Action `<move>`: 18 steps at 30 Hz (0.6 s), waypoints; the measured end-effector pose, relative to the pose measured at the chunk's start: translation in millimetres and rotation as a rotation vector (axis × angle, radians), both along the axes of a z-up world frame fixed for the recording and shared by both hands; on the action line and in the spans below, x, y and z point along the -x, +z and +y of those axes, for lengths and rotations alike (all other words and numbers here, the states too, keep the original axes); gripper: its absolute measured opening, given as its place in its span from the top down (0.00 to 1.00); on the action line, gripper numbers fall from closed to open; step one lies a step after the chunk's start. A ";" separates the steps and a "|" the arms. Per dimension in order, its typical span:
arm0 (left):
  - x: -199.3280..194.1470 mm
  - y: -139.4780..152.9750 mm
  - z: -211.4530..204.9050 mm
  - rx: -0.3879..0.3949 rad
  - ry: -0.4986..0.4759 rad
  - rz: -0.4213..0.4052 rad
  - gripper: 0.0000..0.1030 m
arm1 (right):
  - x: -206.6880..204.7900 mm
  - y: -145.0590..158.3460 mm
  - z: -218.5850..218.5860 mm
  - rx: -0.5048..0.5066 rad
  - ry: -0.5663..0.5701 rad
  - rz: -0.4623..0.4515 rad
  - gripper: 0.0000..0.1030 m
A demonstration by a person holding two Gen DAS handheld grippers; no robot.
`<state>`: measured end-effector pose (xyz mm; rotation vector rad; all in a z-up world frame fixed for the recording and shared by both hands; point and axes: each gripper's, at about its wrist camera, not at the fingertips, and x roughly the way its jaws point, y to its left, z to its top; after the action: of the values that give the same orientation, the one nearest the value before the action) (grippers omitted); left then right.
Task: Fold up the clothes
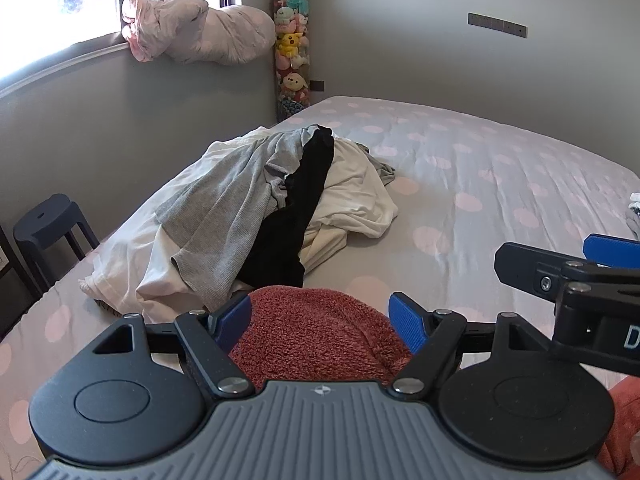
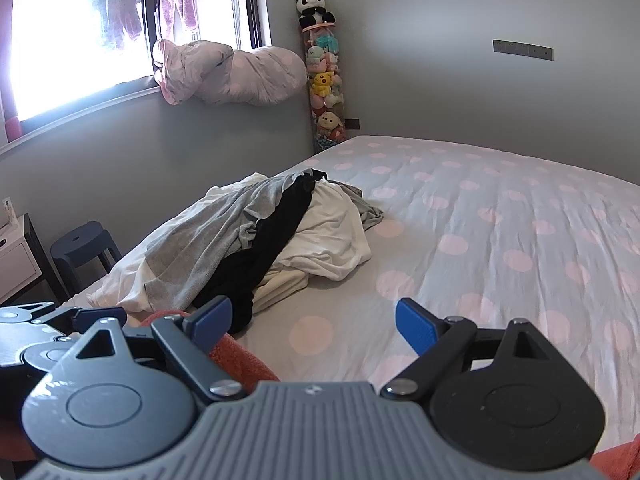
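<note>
Toys first: we see a tall clear tube (image 2: pixel 325 92) in the far corner, packed with plush animals, a yellow one (image 2: pixel 323 82) about midway up and a panda (image 2: pixel 314 8) sitting on top. On the bed (image 2: pixel 500 220), with its grey cover and pink dots, a heap of clothes (image 1: pixel 276 204) lies toward the left edge: a grey ribbed garment (image 1: pixel 224 208) draped over white pieces, a black one (image 1: pixel 298 208) running down the middle.

Closest to us, a red fuzzy garment (image 1: pixel 316 332) sits right between the blue pads of the left gripper (image 1: pixel 320 320). Its jaws stand wide, either side of the cloth, and whether the pads touch it we cannot tell. The right gripper (image 2: pixel 312 320) is spread wide too, with only bedcover between its fingers; the red cloth's edge peeks in just under its left finger. The two tools are just beside each other.

Beyond the heap, a rolled dotted duvet (image 1: pixel 200 30) rests on the window ledge, and a dark stool (image 1: pixel 50 222) stands beside the bed, near a white bedside cabinet (image 2: pixel 16 256).
</note>
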<state>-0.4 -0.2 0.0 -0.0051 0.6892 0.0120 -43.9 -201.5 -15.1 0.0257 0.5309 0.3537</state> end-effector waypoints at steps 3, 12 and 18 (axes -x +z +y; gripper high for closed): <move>1.1 0.1 -0.6 -0.011 0.001 -0.010 0.27 | 3.3 2.7 -4.4 -0.009 -0.005 -0.015 0.12; 1.3 0.9 -1.3 -0.032 0.005 -0.032 0.27 | 2.0 -0.2 -3.3 -0.015 -0.017 -0.013 0.12; 0.8 2.4 0.1 -0.039 0.014 -0.038 0.27 | 3.3 -1.4 -4.7 -0.019 -0.019 -0.018 0.12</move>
<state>-1.2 -0.1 2.4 0.0275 0.6511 0.0385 -47.2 -206.2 -16.5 0.0462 0.5094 0.3407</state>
